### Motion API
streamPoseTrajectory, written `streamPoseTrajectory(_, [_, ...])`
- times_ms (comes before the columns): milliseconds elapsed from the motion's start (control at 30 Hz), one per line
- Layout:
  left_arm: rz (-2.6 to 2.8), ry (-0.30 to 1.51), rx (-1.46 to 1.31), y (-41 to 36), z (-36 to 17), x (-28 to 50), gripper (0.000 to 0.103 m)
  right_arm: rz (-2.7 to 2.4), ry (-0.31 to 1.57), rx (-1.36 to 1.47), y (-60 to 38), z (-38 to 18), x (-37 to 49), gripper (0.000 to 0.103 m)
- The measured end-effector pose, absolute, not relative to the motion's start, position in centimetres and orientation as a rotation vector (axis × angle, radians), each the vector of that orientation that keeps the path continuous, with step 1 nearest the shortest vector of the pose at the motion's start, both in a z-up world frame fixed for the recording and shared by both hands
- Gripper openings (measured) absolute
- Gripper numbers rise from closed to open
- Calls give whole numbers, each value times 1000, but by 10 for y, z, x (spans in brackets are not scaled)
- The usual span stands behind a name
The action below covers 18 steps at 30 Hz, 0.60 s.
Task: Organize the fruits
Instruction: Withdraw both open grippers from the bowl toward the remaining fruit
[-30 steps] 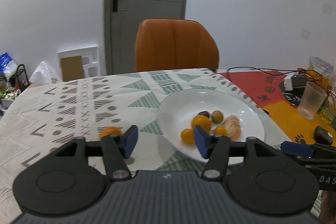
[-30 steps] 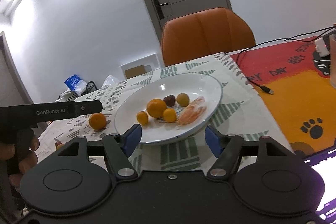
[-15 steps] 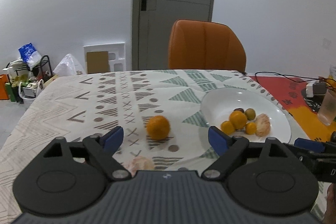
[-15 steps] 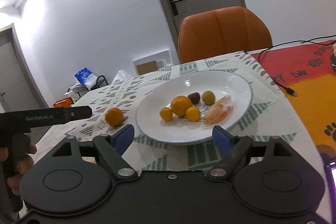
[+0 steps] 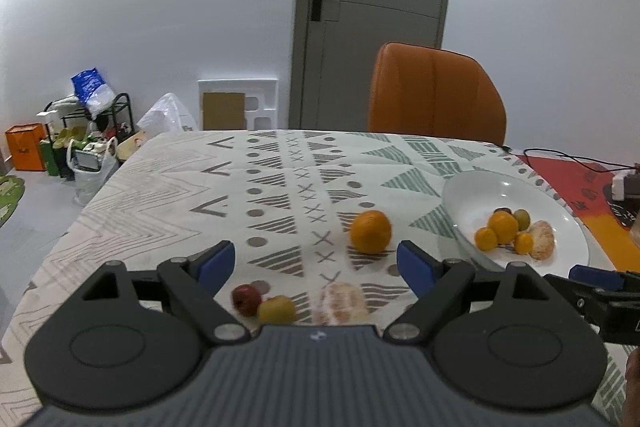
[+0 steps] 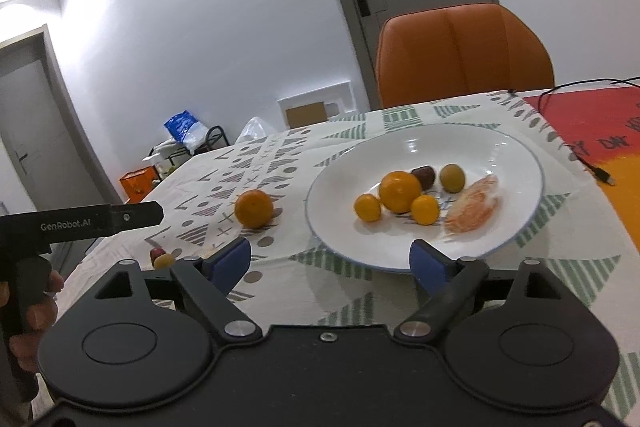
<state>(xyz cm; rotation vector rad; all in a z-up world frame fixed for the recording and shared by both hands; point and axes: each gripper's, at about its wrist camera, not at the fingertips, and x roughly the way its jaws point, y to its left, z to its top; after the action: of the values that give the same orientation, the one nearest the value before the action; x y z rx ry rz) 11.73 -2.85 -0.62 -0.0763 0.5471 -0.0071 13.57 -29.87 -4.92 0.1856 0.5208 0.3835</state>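
Note:
A loose orange (image 5: 371, 231) (image 6: 254, 208) lies on the patterned cloth, left of the white plate (image 5: 472, 187) (image 6: 524, 155). The plate holds a bigger orange (image 6: 400, 191), two small oranges, a dark fruit, a green fruit and a peeled citrus piece (image 6: 472, 209). My left gripper (image 5: 317, 264) (image 6: 152, 215) is open and empty. Below its fingers lie a red fruit (image 5: 247, 299), a yellow-green fruit (image 5: 277, 309) and a peeled citrus (image 5: 344, 305). My right gripper (image 6: 330, 259) (image 5: 596, 277) hovers before the plate's near rim, its jaws opening with nothing between them.
An orange chair (image 5: 436, 95) stands behind the table's far edge. A red and orange mat (image 6: 592, 131) with a black cable lies right of the plate. Bags and a rack (image 5: 80, 143) stand on the floor at the left. A hand (image 6: 32, 307) holds the left gripper's handle.
Both grippers' jaws have widened. The left view has swung left: the orange and plate slid right, and the small fruits and peeled citrus came into sight. The right view shifted left a little.

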Motion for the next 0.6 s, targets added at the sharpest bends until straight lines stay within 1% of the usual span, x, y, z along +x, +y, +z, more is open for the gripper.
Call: streamPoseTrajectory(600, [85,604,-144,20,-26,112,87,501,572,109,-244,-55,146,87])
